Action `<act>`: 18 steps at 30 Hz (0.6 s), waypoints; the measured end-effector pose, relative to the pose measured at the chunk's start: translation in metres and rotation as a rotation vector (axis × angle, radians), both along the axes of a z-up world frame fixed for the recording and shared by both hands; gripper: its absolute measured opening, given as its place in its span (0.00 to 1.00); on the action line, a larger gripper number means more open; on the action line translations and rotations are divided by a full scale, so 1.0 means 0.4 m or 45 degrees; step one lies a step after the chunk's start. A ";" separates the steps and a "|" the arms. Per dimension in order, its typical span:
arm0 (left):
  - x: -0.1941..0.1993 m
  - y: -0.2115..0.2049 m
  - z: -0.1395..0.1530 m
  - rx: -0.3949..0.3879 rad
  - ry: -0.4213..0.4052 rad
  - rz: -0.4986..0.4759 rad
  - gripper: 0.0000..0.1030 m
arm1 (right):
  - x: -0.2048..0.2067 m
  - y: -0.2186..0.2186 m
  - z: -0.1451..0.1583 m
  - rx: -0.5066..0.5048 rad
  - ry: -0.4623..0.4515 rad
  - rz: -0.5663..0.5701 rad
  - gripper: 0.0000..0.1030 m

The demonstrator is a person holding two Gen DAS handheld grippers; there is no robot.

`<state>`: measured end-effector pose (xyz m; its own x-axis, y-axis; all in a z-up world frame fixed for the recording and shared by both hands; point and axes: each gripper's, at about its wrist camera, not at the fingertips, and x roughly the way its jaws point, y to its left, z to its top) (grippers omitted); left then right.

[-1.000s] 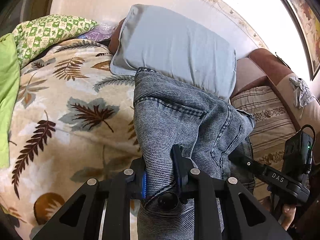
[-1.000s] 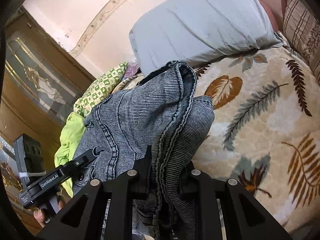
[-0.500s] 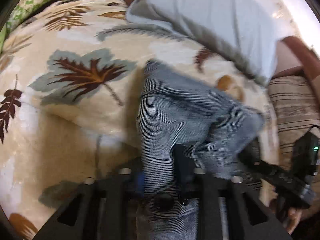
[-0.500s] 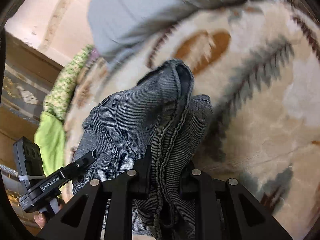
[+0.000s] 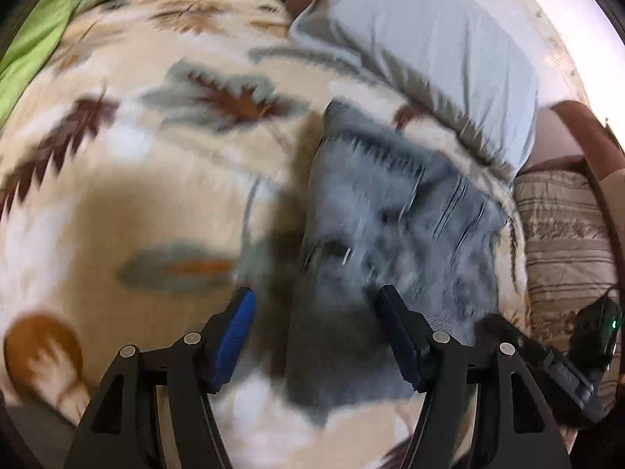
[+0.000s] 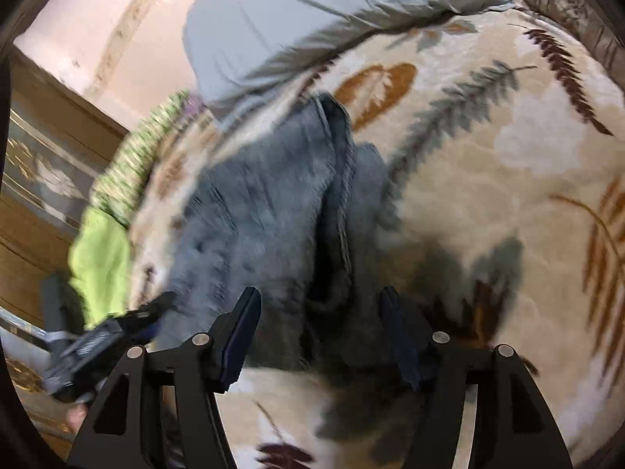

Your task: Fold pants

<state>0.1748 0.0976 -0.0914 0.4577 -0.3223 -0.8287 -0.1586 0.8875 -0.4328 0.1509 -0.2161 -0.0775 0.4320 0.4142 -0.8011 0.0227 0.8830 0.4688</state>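
Note:
The grey-blue denim pants (image 5: 390,226) lie bunched in a folded heap on the leaf-print blanket (image 5: 129,179), just in front of the pale blue pillow (image 5: 429,47). My left gripper (image 5: 314,312) is open, its fingers spread above the near edge of the pants, holding nothing. In the right wrist view the pants (image 6: 273,226) lie on the blanket (image 6: 508,156) and my right gripper (image 6: 318,312) is open over their near end, holding nothing. Both views are motion-blurred.
A green cloth (image 5: 35,31) lies at the blanket's left edge. A striped brown cushion (image 5: 562,234) sits to the right. The pale blue pillow (image 6: 312,11) rests against the wall. A wooden cabinet (image 6: 35,179) stands at the left.
Both grippers carried the pants down toward the blanket, then opened and let go. The pants now lie on the blanket in a heap.

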 end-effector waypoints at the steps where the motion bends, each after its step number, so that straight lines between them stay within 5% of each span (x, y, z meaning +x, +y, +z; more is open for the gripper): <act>1: -0.007 -0.005 -0.004 0.030 -0.002 -0.009 0.67 | 0.007 0.004 -0.008 -0.068 0.017 -0.003 0.53; 6: -0.010 -0.055 -0.004 0.276 -0.068 -0.049 0.72 | 0.038 0.014 -0.070 -0.177 0.087 0.045 0.51; 14: -0.159 -0.105 0.090 0.401 -0.253 -0.044 0.66 | -0.141 -0.028 0.053 -0.038 -0.036 -0.038 0.60; 18: -0.265 -0.140 0.170 0.453 -0.326 -0.074 0.68 | -0.249 0.004 0.110 -0.108 -0.080 -0.009 0.66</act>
